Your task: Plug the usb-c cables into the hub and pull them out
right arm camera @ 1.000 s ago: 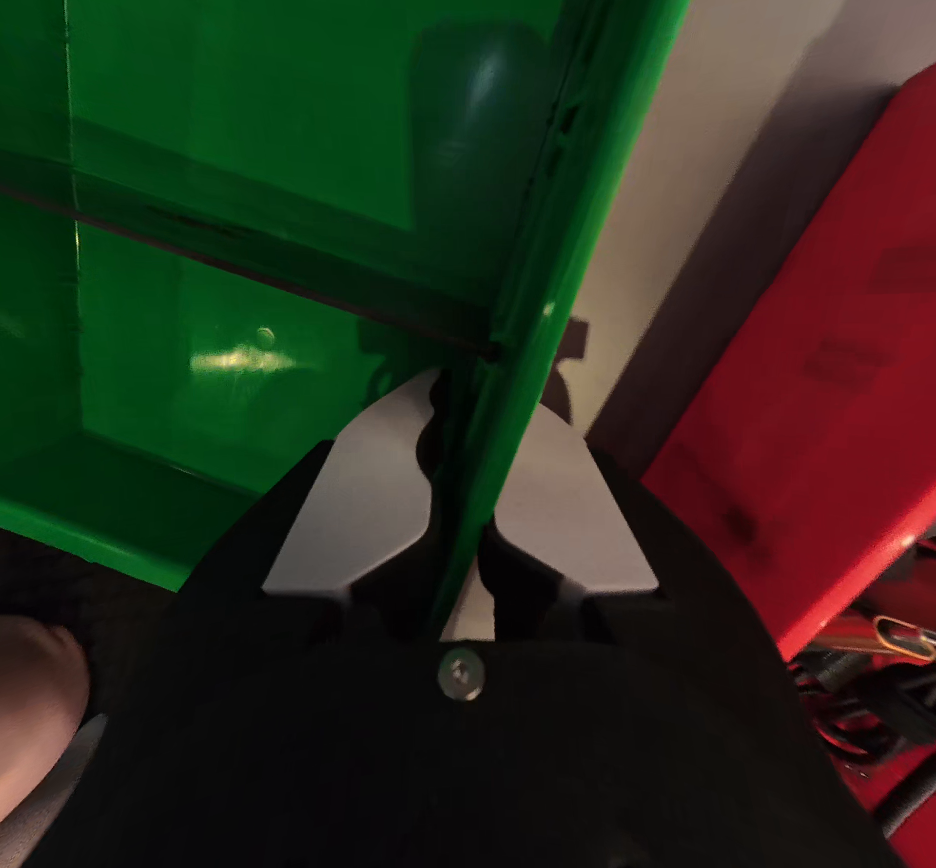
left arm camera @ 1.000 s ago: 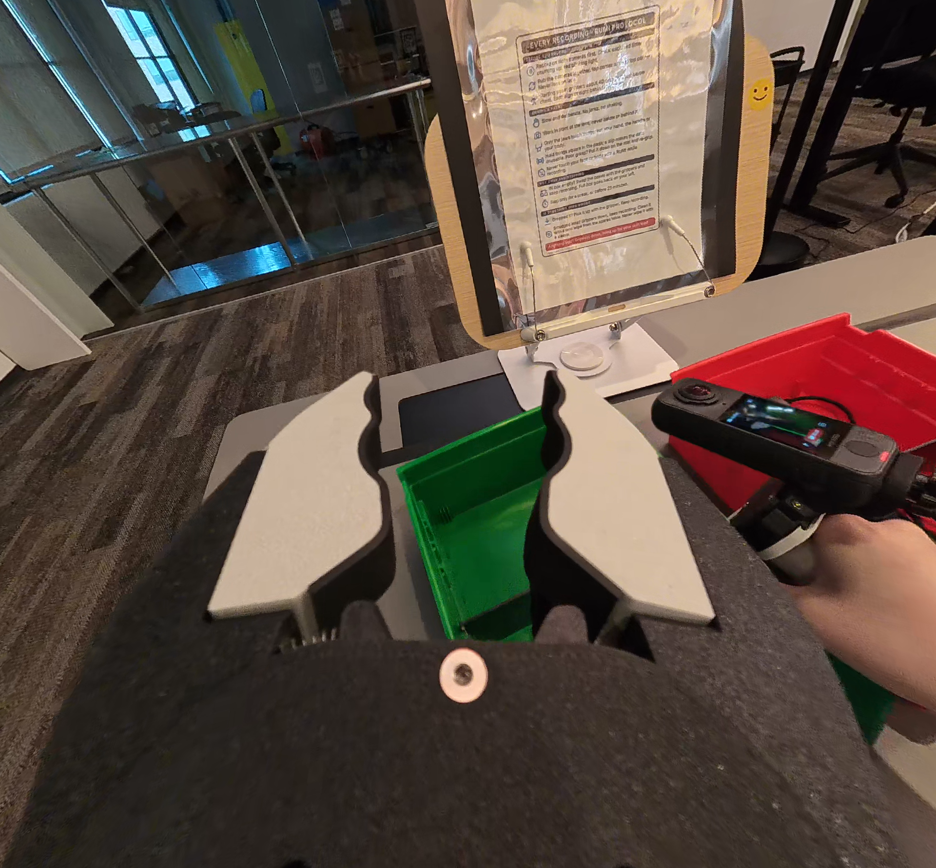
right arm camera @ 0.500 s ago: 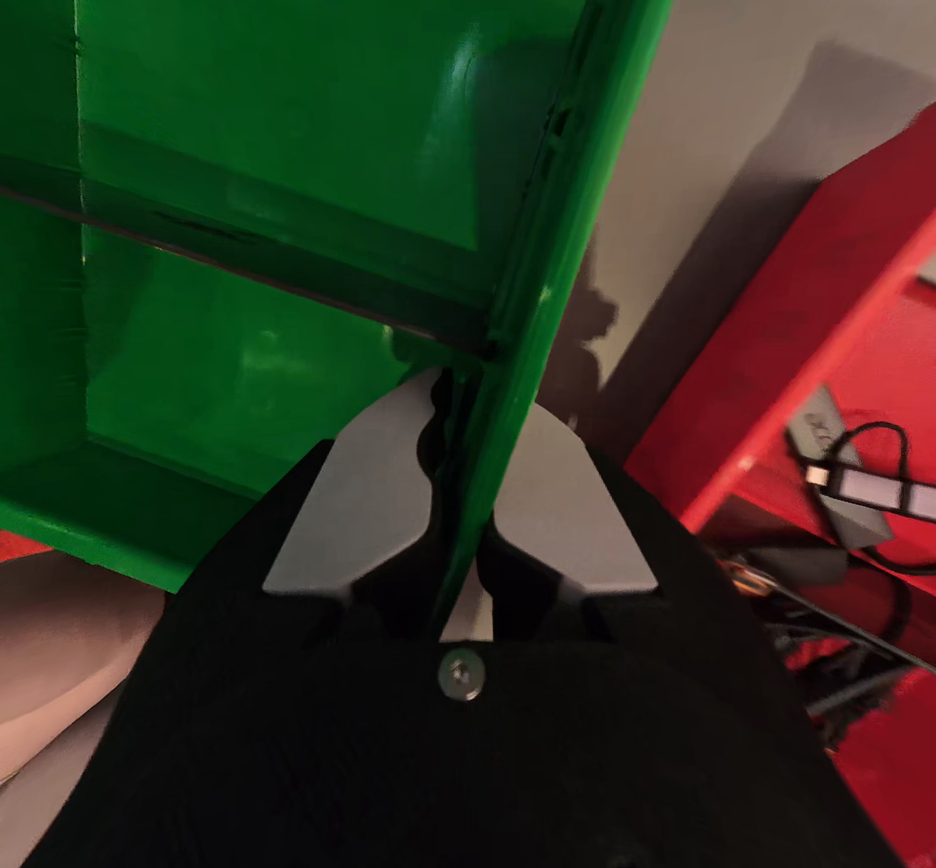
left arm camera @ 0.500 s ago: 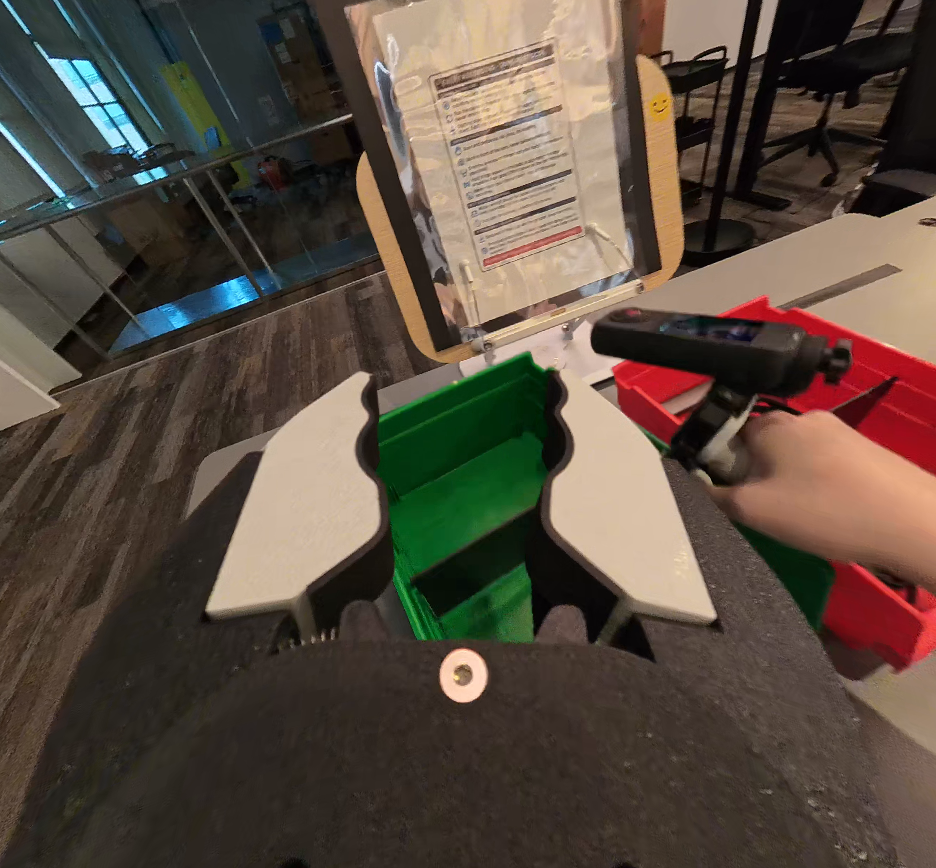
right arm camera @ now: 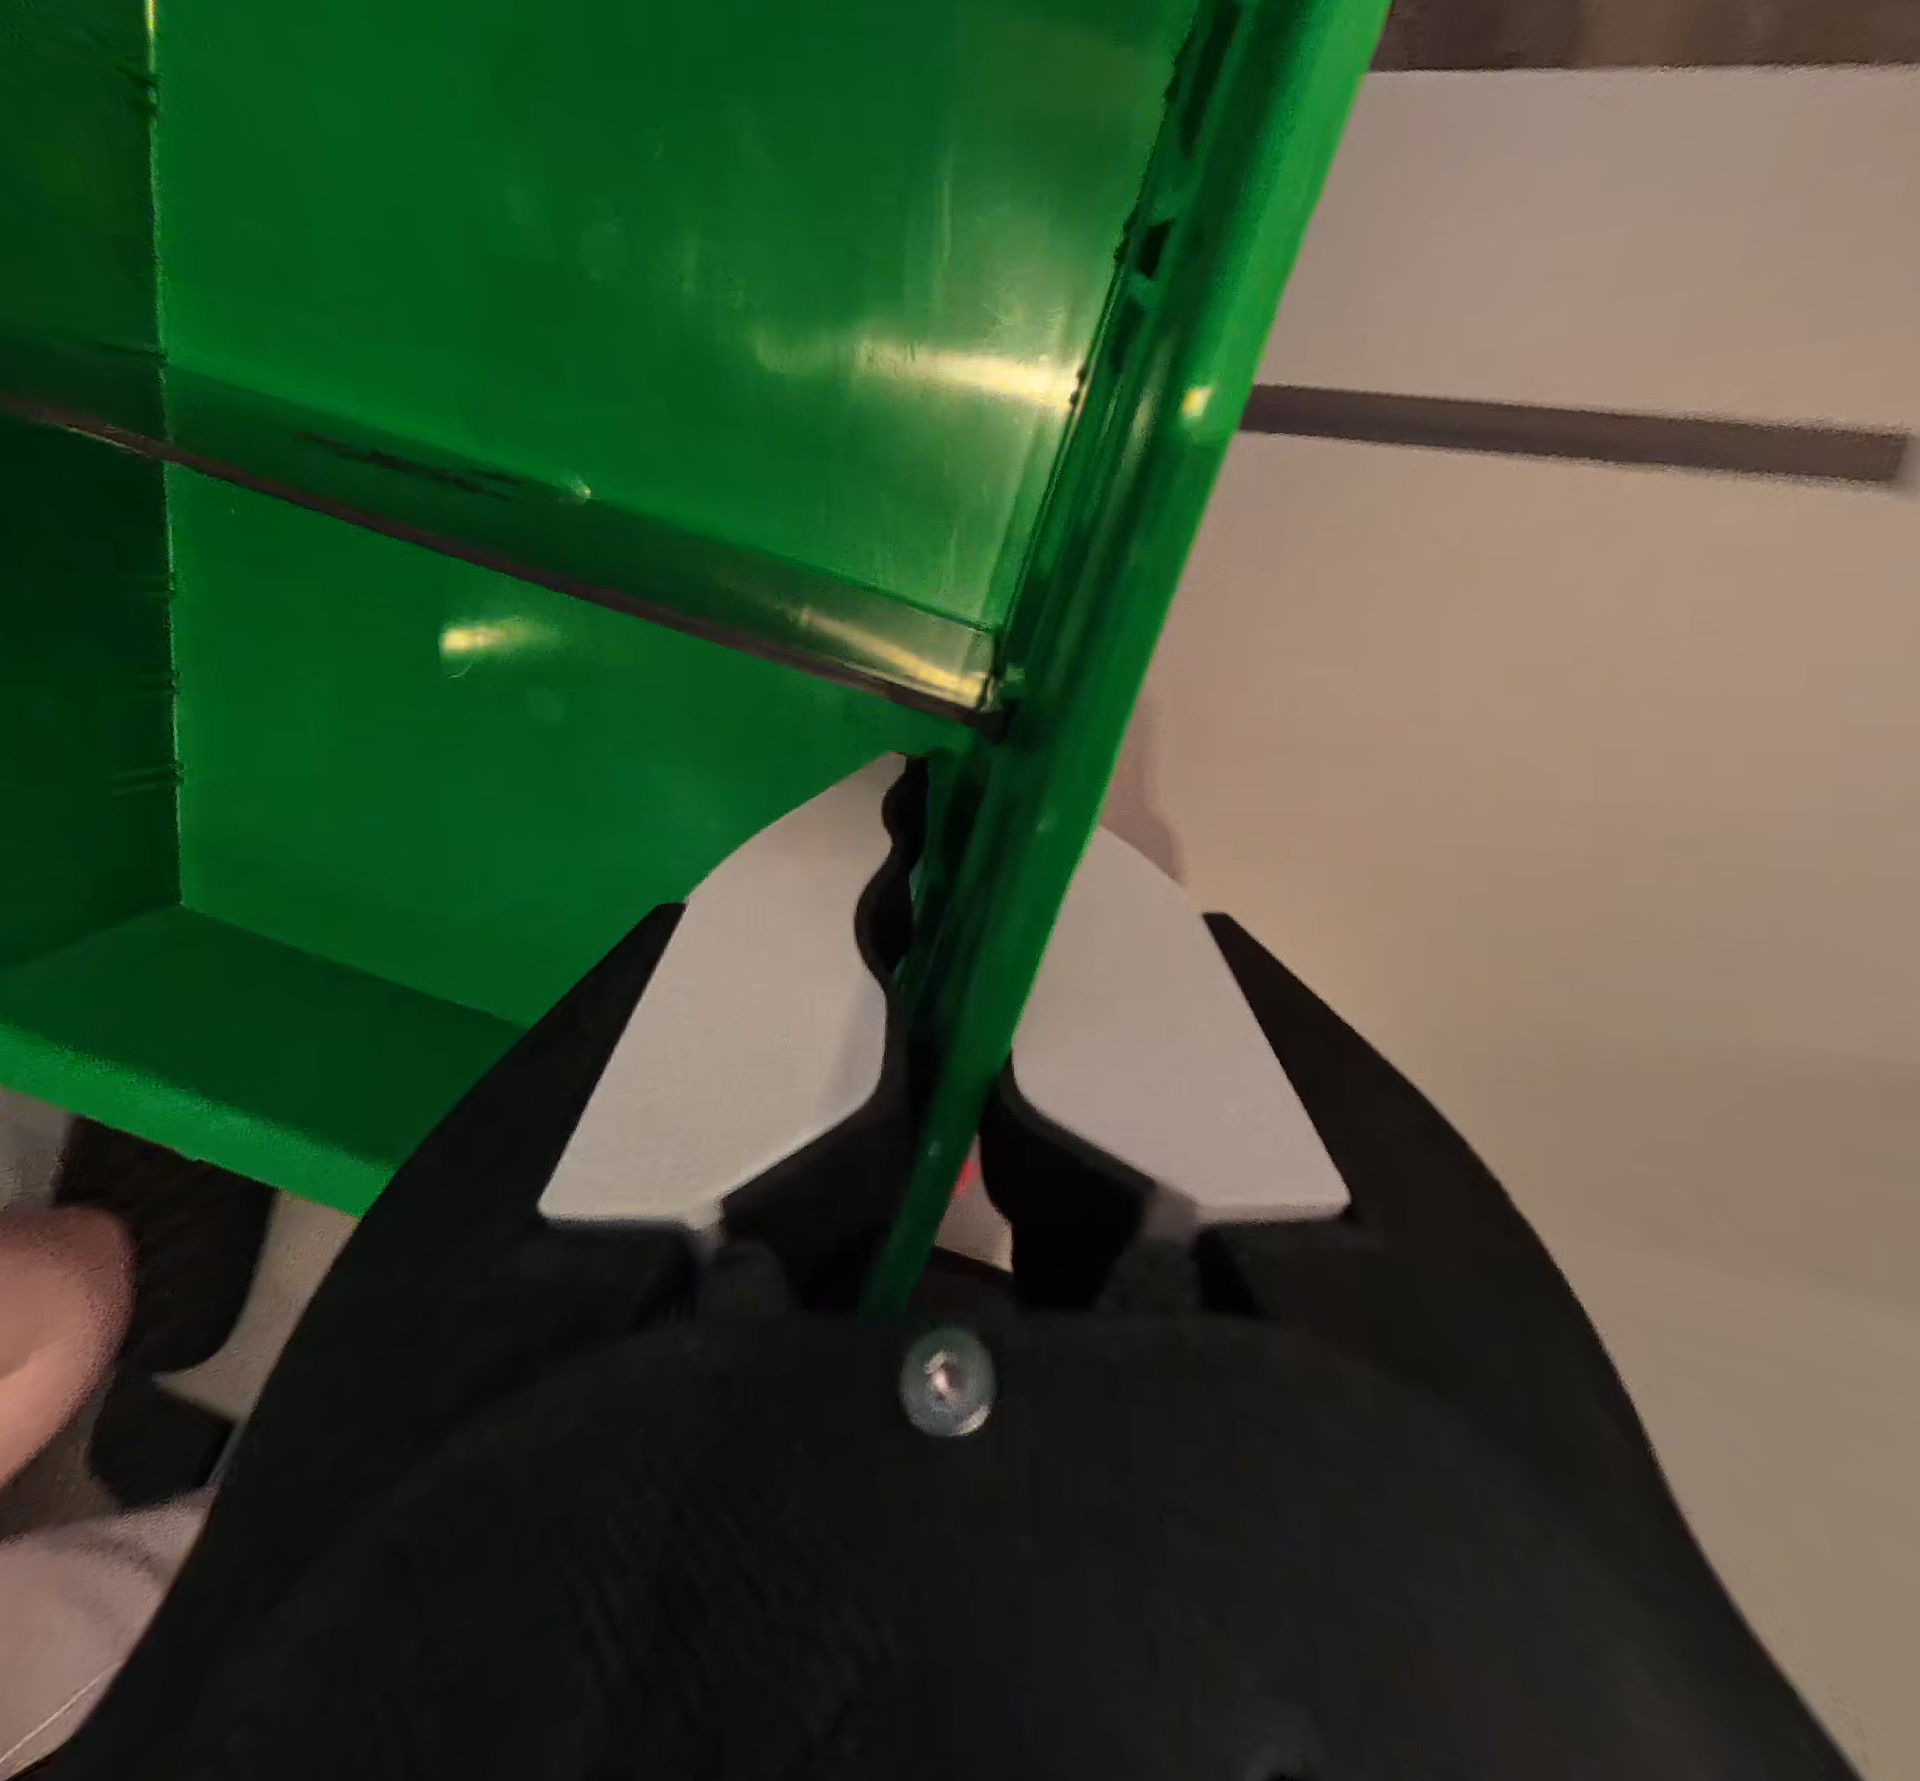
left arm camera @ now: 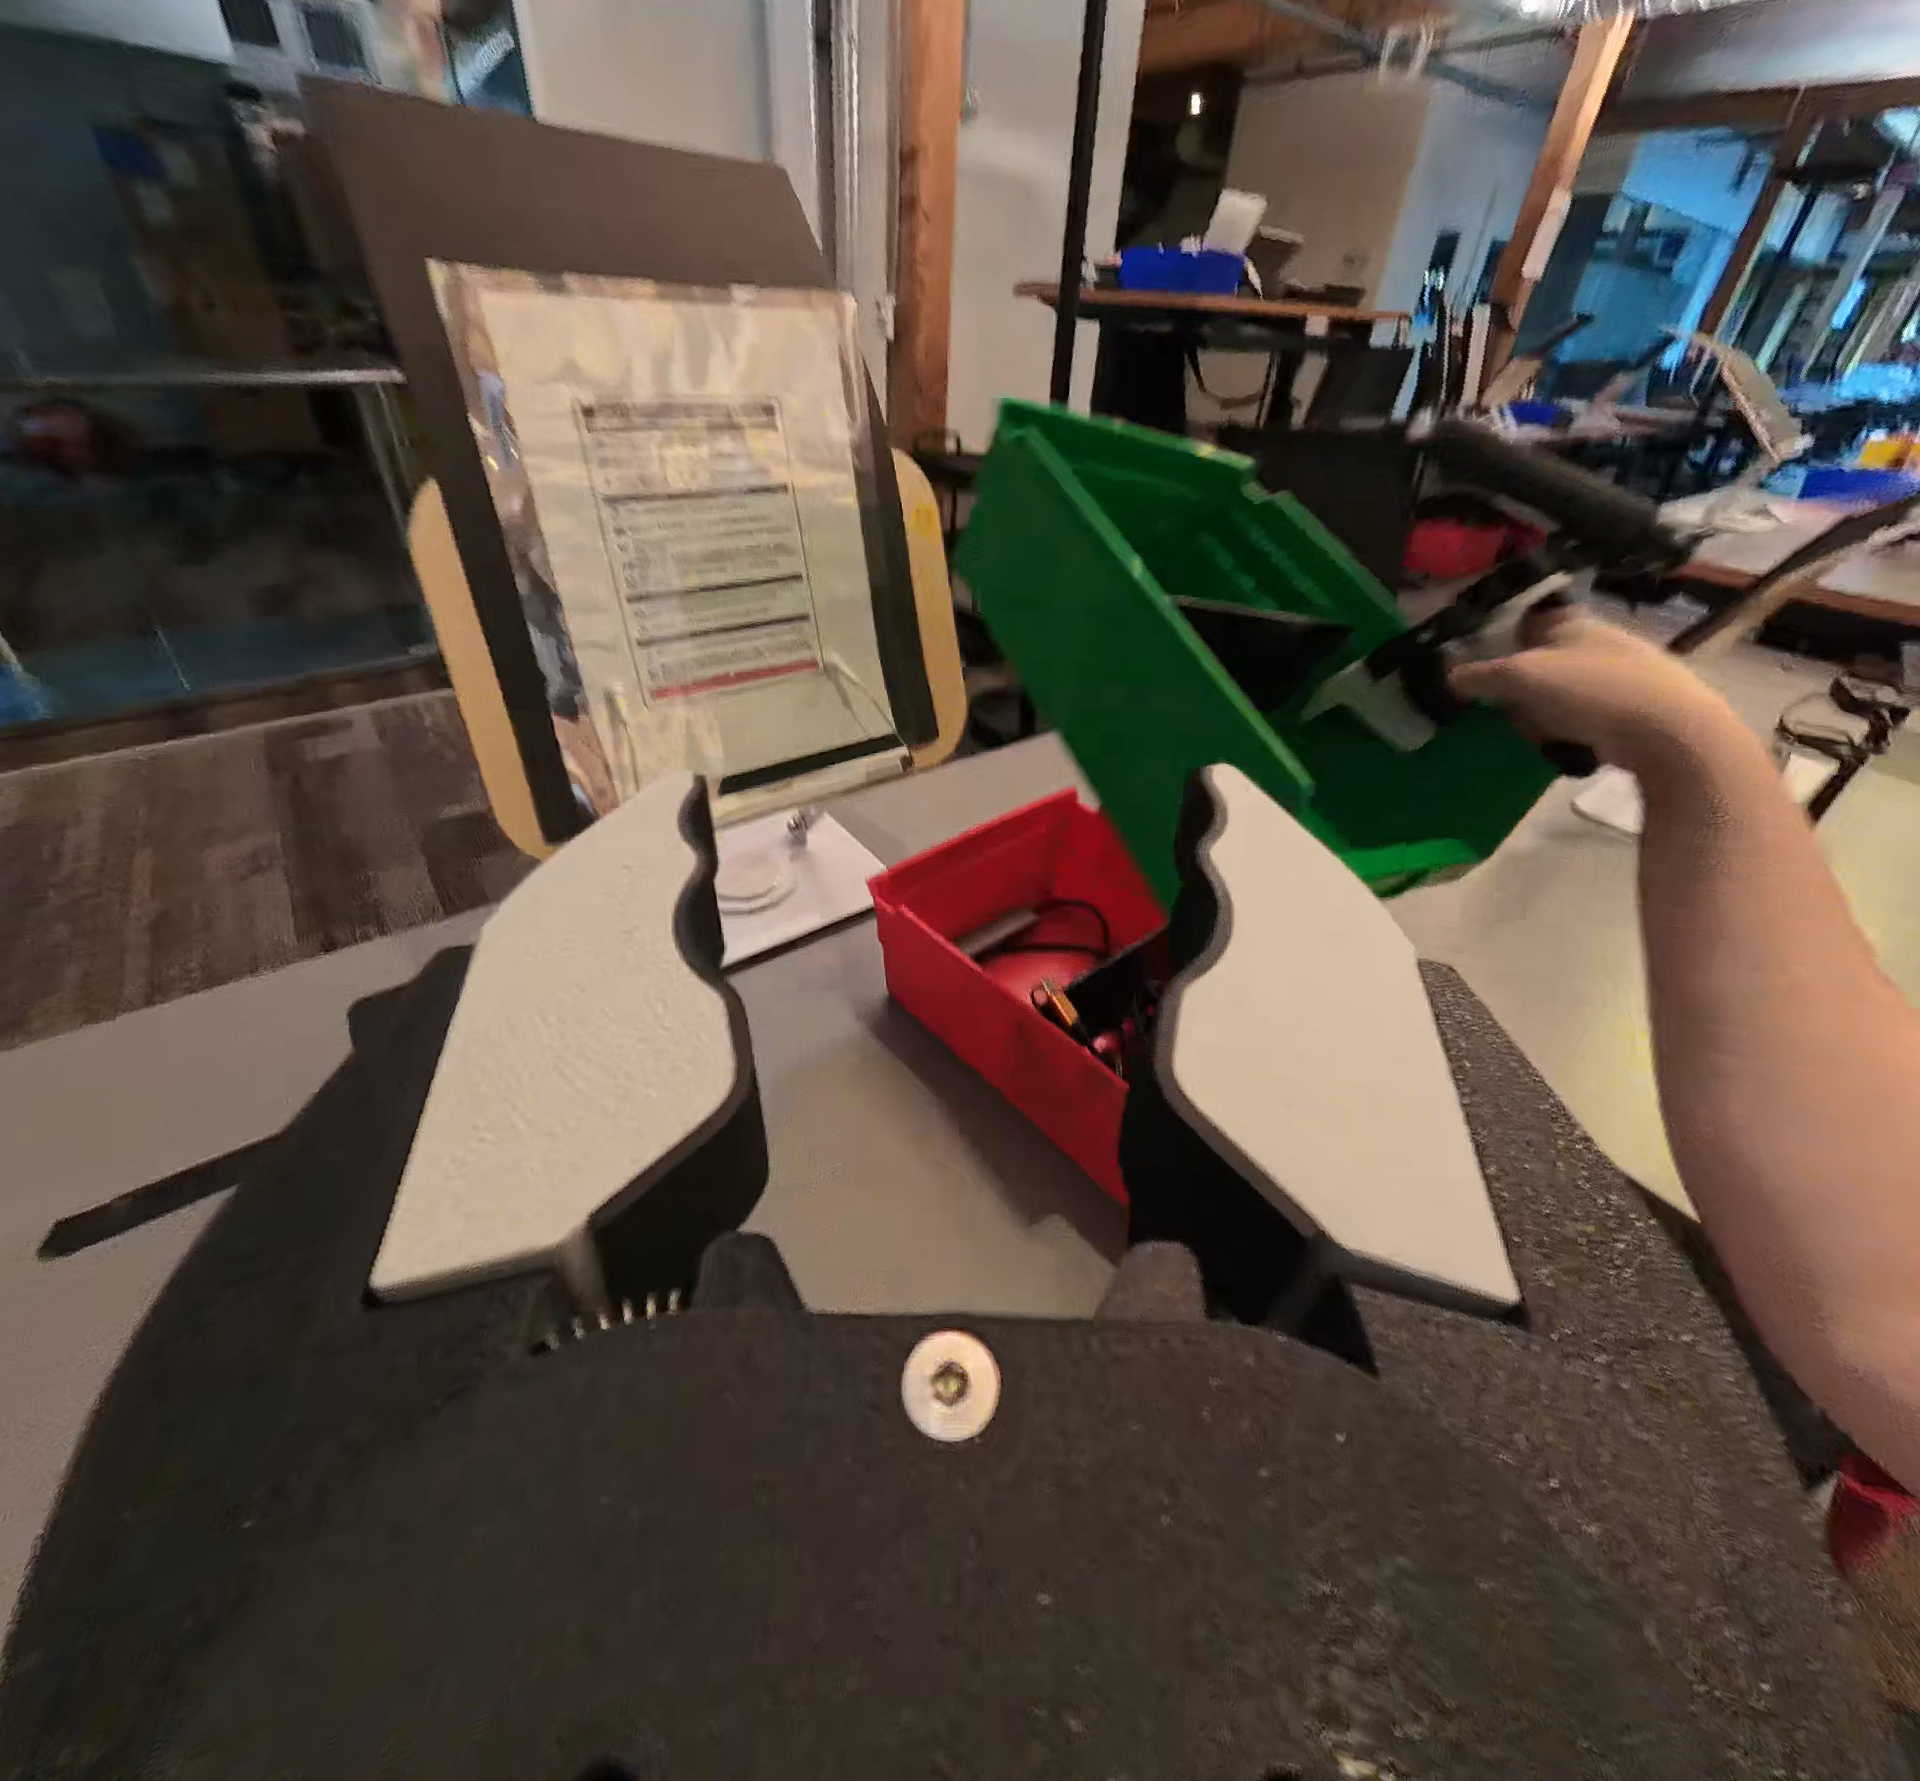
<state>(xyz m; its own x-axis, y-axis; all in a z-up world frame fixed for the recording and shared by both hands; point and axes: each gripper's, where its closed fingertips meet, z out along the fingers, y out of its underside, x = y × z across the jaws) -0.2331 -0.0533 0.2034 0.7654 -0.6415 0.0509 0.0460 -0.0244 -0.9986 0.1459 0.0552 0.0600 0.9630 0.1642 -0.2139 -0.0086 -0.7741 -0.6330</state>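
Printed sheet (left arm camera: 694,547) in stand: writing blurred, unreadable.

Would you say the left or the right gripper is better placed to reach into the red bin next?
Left. The left gripper is open and empty, aimed at the red bin; the right gripper is shut on the raised green bin's wall.

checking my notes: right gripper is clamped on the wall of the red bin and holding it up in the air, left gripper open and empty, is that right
Not quite: the bin in the right gripper is the green bin, not the red one. The right wrist view shows its jaws shut on the green wall, and the left wrist view shows the red bin resting on the table. The rest holds: the green bin is held up, and the left gripper is open and empty.
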